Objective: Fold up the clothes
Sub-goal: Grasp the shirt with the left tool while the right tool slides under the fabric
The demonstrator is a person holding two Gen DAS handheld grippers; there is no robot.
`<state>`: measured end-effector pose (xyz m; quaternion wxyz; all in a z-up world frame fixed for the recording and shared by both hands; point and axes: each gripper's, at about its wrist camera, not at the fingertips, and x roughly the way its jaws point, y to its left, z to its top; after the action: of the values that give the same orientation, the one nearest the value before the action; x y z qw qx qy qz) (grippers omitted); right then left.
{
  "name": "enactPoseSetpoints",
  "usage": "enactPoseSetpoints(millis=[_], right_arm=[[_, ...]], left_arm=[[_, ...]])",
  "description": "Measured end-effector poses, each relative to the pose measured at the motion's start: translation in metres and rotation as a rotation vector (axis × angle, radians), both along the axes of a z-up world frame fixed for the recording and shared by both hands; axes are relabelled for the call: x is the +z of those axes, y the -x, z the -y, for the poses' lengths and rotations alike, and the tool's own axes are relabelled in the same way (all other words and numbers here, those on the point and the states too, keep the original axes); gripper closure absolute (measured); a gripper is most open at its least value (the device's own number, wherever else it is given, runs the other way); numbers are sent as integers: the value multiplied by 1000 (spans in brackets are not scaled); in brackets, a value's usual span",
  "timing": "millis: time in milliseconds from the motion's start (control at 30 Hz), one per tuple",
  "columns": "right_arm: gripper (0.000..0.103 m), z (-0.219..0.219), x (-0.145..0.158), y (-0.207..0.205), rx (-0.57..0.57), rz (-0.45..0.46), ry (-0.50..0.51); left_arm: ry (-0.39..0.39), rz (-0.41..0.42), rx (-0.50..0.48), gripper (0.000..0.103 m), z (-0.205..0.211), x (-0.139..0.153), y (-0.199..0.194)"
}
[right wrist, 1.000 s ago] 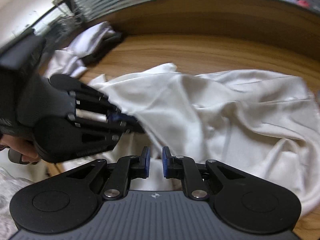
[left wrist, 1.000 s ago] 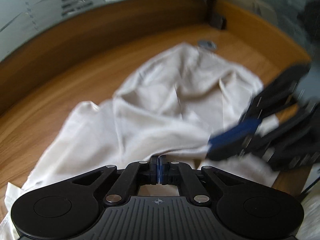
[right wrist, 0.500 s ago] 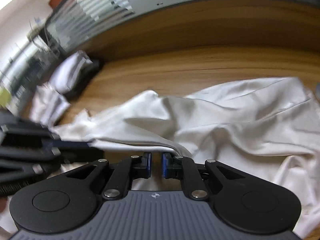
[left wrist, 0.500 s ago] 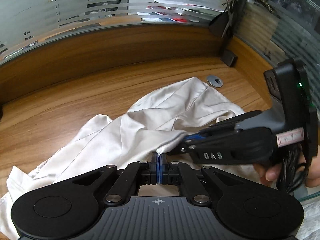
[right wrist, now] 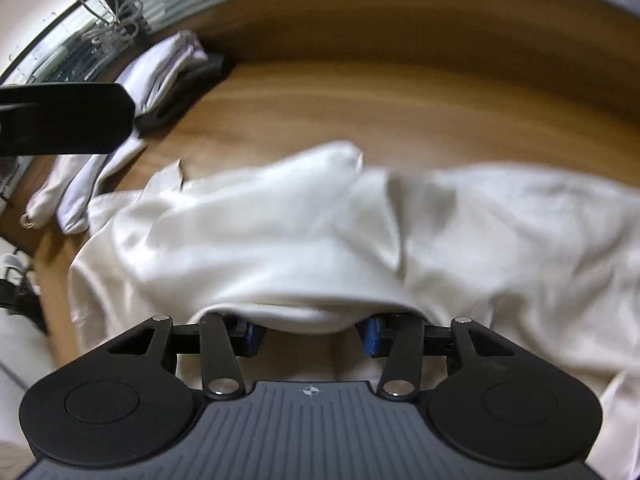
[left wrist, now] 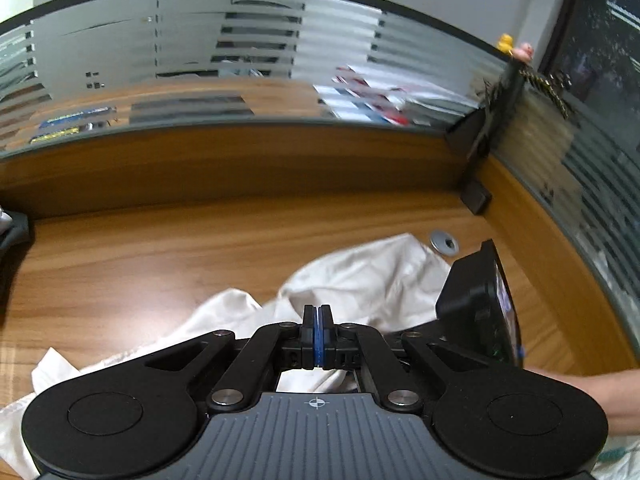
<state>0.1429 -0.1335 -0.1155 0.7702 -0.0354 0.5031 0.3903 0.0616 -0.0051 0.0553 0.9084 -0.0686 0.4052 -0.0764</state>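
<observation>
Surface (right wrist: 400, 104) of brown wood carries everything here, and most of its near half is taken up by one cream garment (right wrist: 460, 232), spread out but rumpled, with ridges and a raised hump near its far edge. It looks thin, light and limp, with a slight sheen, so I judge it will slide easily on the wood, sag wherever it is lifted and keep no shape of its own; a hem or corner, pinched through one layer and drawn taut, seems a better hold than the bunched middle. At far left lies a pile (right wrist: 168, 68) of white and dark clothes, with pale pieces just near of it, apart from the garment. The right gripper (right wrist: 316, 330) has its jaws spread wide, and a rounded fold of the garment droops between them without being pinched; the cloth runs away from it far, left and right. The left gripper (left wrist: 317, 336) has its jaws pressed together; the garment (left wrist: 372, 280) lies just beyond and beneath them, but whether any cloth is caught between the pads I cannot tell. A small metal grommet (left wrist: 444, 242) sits just beyond the garment's far right corner.
</observation>
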Motion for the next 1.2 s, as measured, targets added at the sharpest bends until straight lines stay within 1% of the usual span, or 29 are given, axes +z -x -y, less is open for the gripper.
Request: enactPoseSetpoints(millis=[33,100,167,267,333,367,400,433,467,500,533,567,600,667,700,733,767,800,833,867,933,1033,1133,1167,1200], right_arm=[[50,-4,0,-2,-2,22,4],[50,-13,-4,-8,19,25,31],[48,-21,-10,-11,48,50,58],[45,-25,-23,-8,110,94,125],[44,-26,-31,-4,144,124,165],[40,-24,-32,-1,158,136,178],[40,-20,-31,2,168,141,182],[36,-17,-31,6,175,149,182],[28,-15,-31,9,183,155,189],[25,-13,-30,11,192,161,197],[23,-12,-32,15,202,170,209],[23,-10,-36,18,212,177,222],[23,-10,-38,20,222,182,231],[23,-10,-42,24,238,196,243],[24,-11,-43,25,246,207,248],[27,-10,-43,28,250,215,251],[34,-10,-43,28,251,226,251],[39,-8,-42,29,254,235,242],[57,-7,-42,29,254,241,235],[83,-6,-39,28,251,241,231],[91,0,-33,23,234,210,212],[97,9,-19,20,211,163,173],[99,27,9,26,201,143,109],[99,34,18,28,197,143,96],[99,42,28,31,193,142,83]], left_arm=[[2,-15,5,101,-3,-3,-2],[8,-49,14,100,-9,-9,-6],[16,-77,26,100,-14,-16,-7],[21,-117,40,99,-21,-29,-5],[9,-143,43,98,-22,-38,-2],[4,-157,45,96,-23,-43,-1],[-1,-172,46,92,-23,-48,0],[-1,-183,52,90,-24,-52,1],[0,-190,59,84,-25,-56,3],[-1,-194,69,77,-27,-60,5],[-3,-197,83,71,-28,-63,6],[-6,-198,94,57,-30,-66,7],[-9,-199,104,45,-32,-69,8],[-22,-201,111,42,-36,-73,6],[-31,-205,113,37,-38,-75,4],[-42,-209,114,34,-40,-77,2],[-50,-212,113,29,-42,-80,-1],[-56,-217,109,26,-45,-83,-4],[-60,-225,107,25,-47,-86,-7],[-58,-237,105,24,-49,-90,-10],[-44,-274,108,25,-53,-100,-17],[-43,-321,143,29,-58,-116,-25],[-66,-344,197,35,-63,-127,-30],[-71,-346,210,38,-64,-129,-31],[-77,-350,219,43,-65,-132,-31]])
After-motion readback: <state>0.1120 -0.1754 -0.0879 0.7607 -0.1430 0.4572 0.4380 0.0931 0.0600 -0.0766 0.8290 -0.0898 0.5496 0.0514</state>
